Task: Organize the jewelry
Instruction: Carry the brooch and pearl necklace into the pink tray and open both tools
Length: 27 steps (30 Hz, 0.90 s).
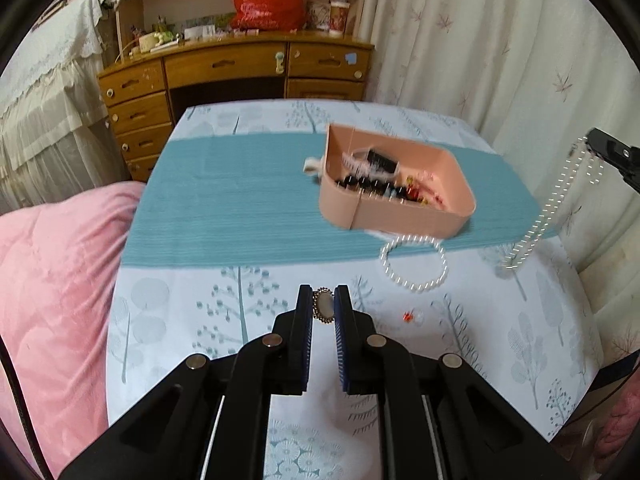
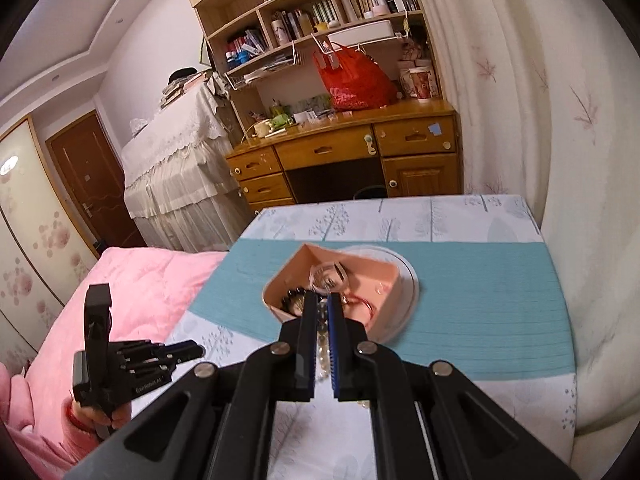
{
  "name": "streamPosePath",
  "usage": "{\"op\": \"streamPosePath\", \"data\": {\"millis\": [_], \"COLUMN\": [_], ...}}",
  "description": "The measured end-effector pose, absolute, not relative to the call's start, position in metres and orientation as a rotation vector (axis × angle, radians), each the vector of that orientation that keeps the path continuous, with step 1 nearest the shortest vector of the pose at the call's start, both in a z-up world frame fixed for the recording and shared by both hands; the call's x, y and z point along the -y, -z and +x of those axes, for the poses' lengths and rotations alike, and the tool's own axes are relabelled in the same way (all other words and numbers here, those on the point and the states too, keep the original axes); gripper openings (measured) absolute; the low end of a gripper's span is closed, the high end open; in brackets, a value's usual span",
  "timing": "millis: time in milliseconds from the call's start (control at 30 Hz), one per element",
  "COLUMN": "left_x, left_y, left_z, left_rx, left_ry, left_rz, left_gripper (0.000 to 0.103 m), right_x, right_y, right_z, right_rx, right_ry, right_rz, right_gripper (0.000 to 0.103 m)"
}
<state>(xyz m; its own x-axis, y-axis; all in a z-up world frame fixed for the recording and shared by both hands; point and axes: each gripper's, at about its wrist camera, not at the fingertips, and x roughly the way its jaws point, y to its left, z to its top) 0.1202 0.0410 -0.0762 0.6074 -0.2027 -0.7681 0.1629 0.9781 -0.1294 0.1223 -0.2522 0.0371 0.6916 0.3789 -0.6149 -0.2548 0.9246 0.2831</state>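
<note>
Holding jewelry in both grippers above the bench.

Your left gripper (image 1: 323, 305) has its jaws narrowed on an oval brooch (image 1: 323, 306) (pale stone, beaded rim), pinched between the blue pads over the tree-print cloth. Your right gripper (image 2: 323, 309) is closed on a pearl necklace (image 1: 560, 204), whose looped strands hang from the fingertips down to the cloth at the bench's right side. A pink organizer box (image 1: 394, 184) sits on the teal runner (image 1: 224, 204), already holding dark beads and small red pieces. A pearl bracelet (image 1: 414, 264) lies just in front of the box, and a small red charm (image 1: 408, 316) lies nearer your left gripper.
</note>
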Motion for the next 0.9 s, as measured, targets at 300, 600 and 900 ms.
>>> {"op": "streamPosePath", "data": {"millis": [300,600,900], "left_x": [-0.028,-0.009,0.015], "left_y": [0.035,0.018,0.038], "left_z": [0.155,0.201,0.241], "left_rx": [-0.797,-0.769,-0.800], "left_ry": [0.239,0.269,0.306], "left_rz": [-0.030,-0.034,-0.059], "left_gripper": [0.008,0.008,0.008], "right_x": [0.236,0.235,0.235], "right_y": [-0.060,-0.044,-0.015], "right_z": [0.164,0.199,0.216], "right_rx": [-0.677,-0.720,-0.792], "right_ry": [-0.385,-0.387,-0.388], "right_rz": [0.189,0.239,0.235], "right_gripper": [0.005,0.005,0.006]}}
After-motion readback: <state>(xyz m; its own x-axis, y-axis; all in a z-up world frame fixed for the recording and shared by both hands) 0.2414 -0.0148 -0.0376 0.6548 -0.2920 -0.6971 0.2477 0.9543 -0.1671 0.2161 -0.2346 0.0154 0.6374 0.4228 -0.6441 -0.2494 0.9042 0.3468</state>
